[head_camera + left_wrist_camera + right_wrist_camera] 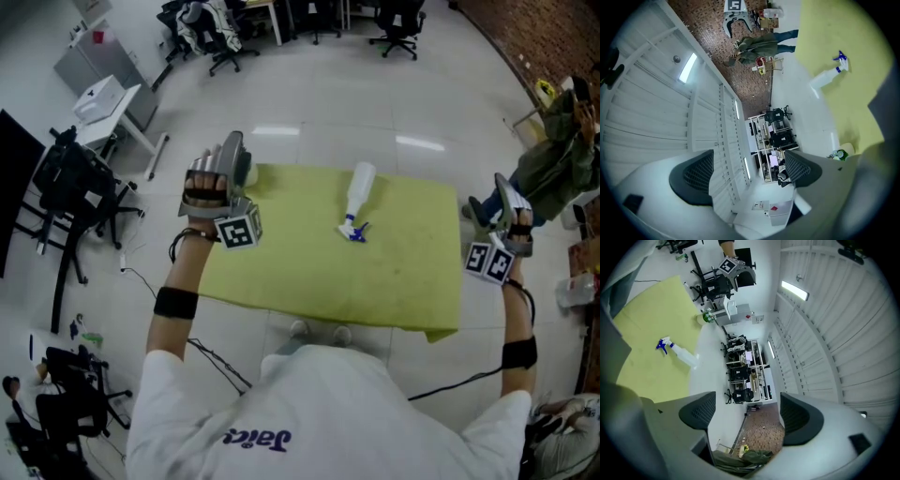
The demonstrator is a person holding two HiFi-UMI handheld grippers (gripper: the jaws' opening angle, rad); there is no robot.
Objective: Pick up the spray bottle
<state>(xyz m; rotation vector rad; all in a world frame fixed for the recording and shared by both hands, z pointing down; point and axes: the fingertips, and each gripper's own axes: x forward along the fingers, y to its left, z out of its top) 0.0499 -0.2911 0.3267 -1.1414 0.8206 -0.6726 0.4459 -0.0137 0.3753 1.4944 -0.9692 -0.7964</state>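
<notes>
A clear spray bottle [357, 202] with a blue trigger head lies on its side near the far middle of the yellow-green table [394, 281]. It also shows small in the left gripper view, the spray bottle [829, 75], and in the right gripper view, the spray bottle [677, 352]. My left gripper [230, 159] is raised over the table's far left corner, jaws open and empty. My right gripper [502, 202] is held up just past the table's right edge, also open and empty. Both point upward, away from the bottle.
A person in a green jacket [562, 150] stands off the right side of the table. Office chairs [398, 23] and desks [108, 103] stand on the white floor beyond. A black chair [80, 187] is at the left. A small white pot with flowers [841, 153] sits at the table's corner.
</notes>
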